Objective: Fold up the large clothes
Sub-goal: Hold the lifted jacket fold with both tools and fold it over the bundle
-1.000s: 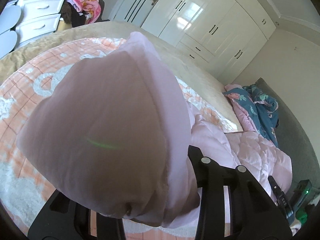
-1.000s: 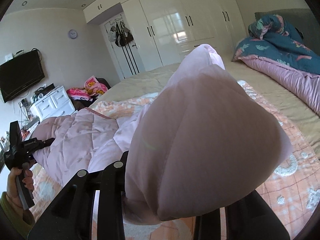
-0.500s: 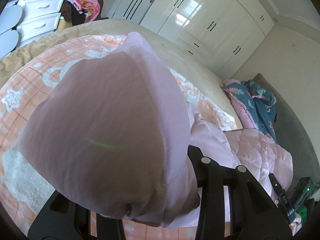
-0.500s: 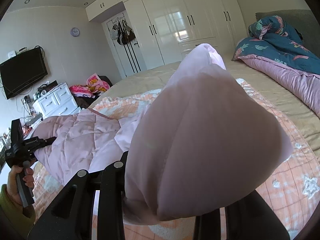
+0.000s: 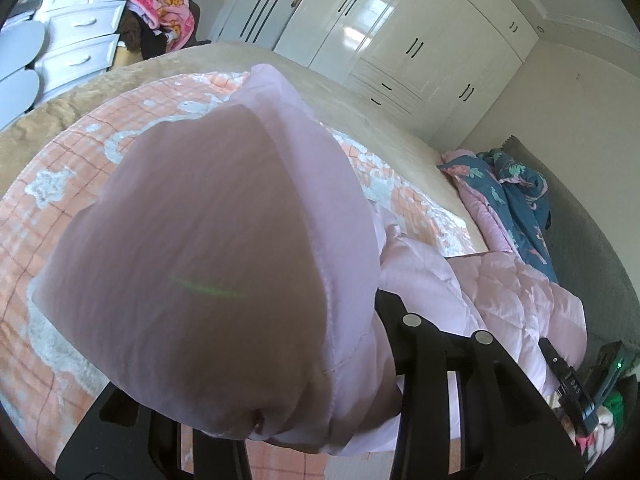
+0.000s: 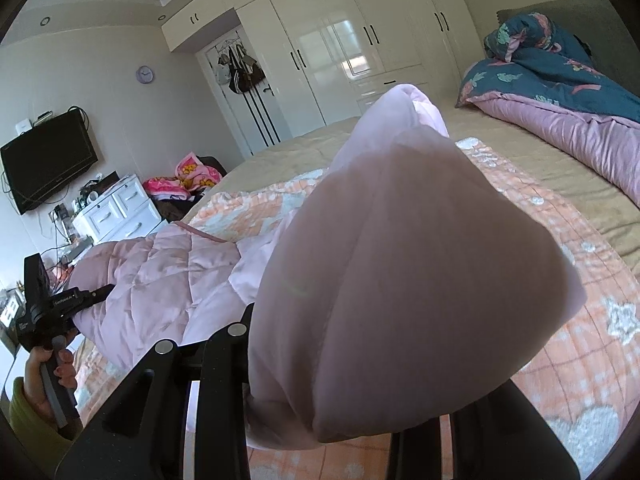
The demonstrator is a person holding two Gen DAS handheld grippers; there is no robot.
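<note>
Left wrist view is showing the left gripper (image 5: 280,412) clamping a bunched fold of a pale pink quilted padded jacket (image 5: 208,264); the puffed fabric is covering the fingertips and filling most of the frame. The rest of the jacket is trailing back from the fold and lying on a peach and white checked blanket with star and moon shapes (image 5: 28,240), which is spreading over a tan bedcover (image 5: 352,108). Beyond the blanket, a rolled teal floral duvet with a pink lining (image 5: 516,196) is resting by the grey headboard, and white glossy wardrobe doors (image 5: 404,32) are standing past the far edge of the bed.

Right wrist view is showing the right gripper (image 6: 332,420) pinching another fold of the same jacket (image 6: 408,272), lifted above the blanket (image 6: 576,360). Beside the blanket's near edge, a hand (image 6: 48,372) in a green sleeve is holding the other gripper's handle against the jacket's quilted body.
</note>
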